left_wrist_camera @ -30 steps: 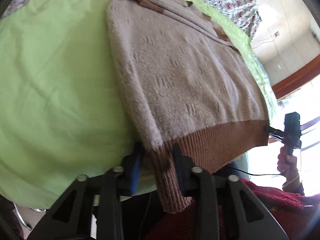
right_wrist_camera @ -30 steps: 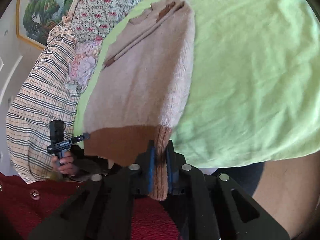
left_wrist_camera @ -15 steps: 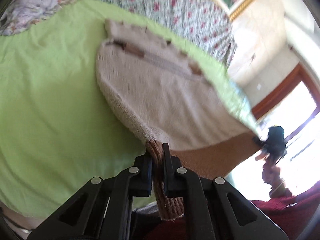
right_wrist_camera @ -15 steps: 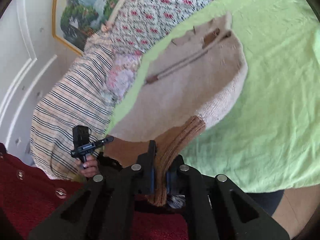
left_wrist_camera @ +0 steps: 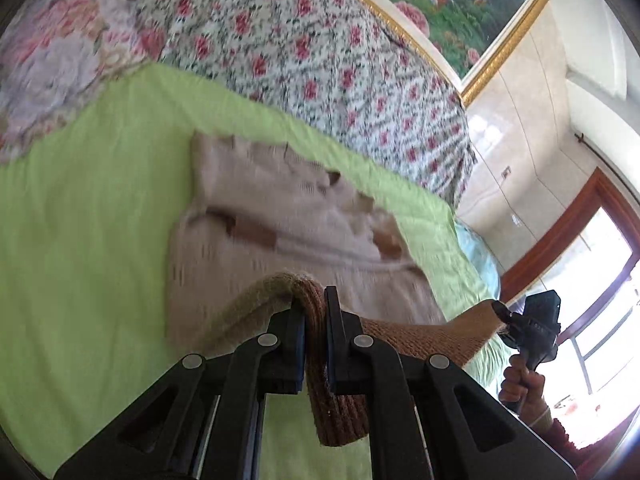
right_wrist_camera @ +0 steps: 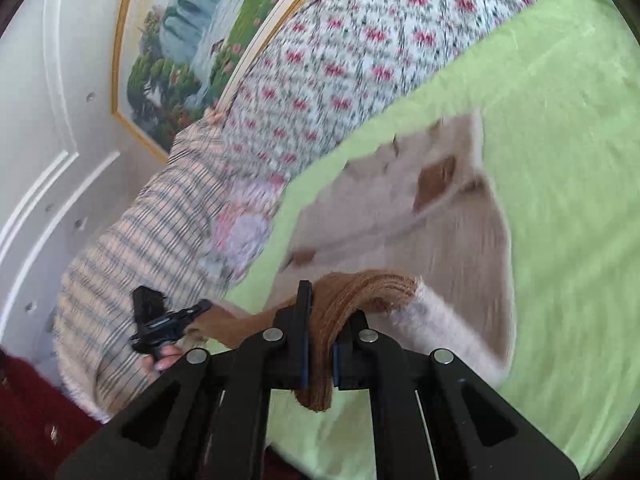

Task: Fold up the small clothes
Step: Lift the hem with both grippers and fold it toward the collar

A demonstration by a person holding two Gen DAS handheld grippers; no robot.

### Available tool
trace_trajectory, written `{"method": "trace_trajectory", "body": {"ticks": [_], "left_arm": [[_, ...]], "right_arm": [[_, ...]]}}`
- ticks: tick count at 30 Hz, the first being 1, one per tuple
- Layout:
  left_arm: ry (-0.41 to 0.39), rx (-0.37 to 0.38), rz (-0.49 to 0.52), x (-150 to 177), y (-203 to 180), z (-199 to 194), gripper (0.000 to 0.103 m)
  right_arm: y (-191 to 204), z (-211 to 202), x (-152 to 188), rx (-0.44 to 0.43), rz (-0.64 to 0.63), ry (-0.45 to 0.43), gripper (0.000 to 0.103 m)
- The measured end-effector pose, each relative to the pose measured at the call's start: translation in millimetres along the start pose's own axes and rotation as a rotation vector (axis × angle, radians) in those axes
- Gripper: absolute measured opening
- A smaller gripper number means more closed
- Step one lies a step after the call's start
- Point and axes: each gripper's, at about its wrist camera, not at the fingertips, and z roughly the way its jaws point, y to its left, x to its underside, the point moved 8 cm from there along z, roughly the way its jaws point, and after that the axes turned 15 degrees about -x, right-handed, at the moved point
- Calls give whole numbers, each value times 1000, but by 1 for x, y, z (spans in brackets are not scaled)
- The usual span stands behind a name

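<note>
A beige knit sweater (left_wrist_camera: pixel 280 220) with a brown ribbed hem lies on a light green bedspread (left_wrist_camera: pixel 80 240); it also shows in the right wrist view (right_wrist_camera: pixel 452 236). My left gripper (left_wrist_camera: pixel 314 320) is shut on the left corner of the brown hem (left_wrist_camera: pixel 336 408) and holds it raised above the sweater's body. My right gripper (right_wrist_camera: pixel 320 320) is shut on the right hem corner (right_wrist_camera: pixel 360 288), also raised. The hem stretches between both grippers. Each gripper appears in the other's view, the right one (left_wrist_camera: pixel 532 328) and the left one (right_wrist_camera: pixel 160 320).
A floral quilt (left_wrist_camera: pixel 320 60) is bunched at the head of the bed, with a striped blanket (right_wrist_camera: pixel 140 260) beside it. A framed landscape painting (right_wrist_camera: pixel 192 40) hangs on the wall. A window with a wooden frame (left_wrist_camera: pixel 580 260) is at the right.
The left gripper has closed on the hem corner. Both grippers have lifted the hem and carried it forward over the sweater's body toward the collar.
</note>
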Motion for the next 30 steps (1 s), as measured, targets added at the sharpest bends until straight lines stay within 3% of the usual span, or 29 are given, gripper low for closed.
{"method": "trace_trajectory", "body": {"ticks": [8,13,19,23,25,27,30], "left_arm": [[-29,-102,-7,-104,0,96,6],[10,-176,-36,-143,22,168,6],[109,-236,-70,-140,54,235,7],[181,-246,-75,-123,62,255,12],[193,-232,-70,-112,60,247,15],[188,-206,-56,-102,52,232,21],[178,-170,-6,-80,29,210,28]], "right_arm": [[-60,78,-112,102,21,-41,9],[-108,123,-146,171,48,-1,9],[-172,163,-142,295,83,95,9],[-189,170,-131,332,109,134,12],[-184,165,-128,331,102,132,22],[-167,154,-123,325,56,115,53],[-138,150,-108,304,-17,118,62]]}}
